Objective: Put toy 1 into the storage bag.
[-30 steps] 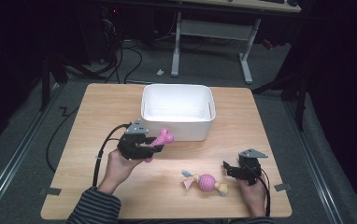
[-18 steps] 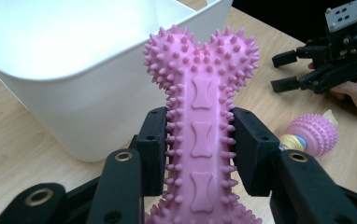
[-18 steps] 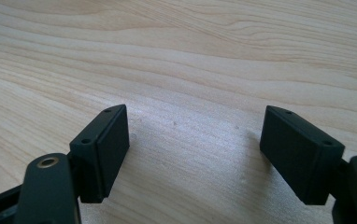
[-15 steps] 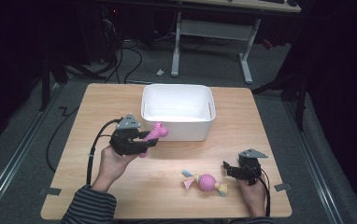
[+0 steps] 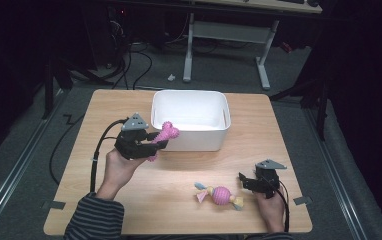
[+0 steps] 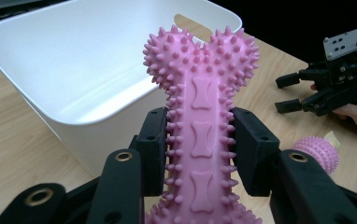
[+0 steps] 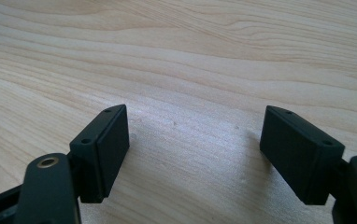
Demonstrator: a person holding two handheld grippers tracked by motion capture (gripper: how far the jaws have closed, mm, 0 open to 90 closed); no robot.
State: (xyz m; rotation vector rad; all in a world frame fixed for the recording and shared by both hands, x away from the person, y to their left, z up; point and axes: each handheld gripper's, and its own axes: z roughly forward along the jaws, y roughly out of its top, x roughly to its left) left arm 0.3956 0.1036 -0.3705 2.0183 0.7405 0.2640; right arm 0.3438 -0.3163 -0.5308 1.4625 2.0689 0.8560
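Left claw (image 5: 155, 145) – pink bone (image 5: 163, 136) beside white bin (image 5: 214, 142)

1. Your left tool (image 6: 200, 140) clamps the shaft of a spiky pink bone toy (image 6: 201, 112), one pad on each side.
2. The bone's knobbed head points up toward a white tub (image 6: 74, 60) just behind it.
3. The other tool (image 6: 291, 93), jaws apart, sits far right on the wooden surface (image 6: 8, 149).
4. A pink spiky ball (image 6: 319, 151) lies near it.
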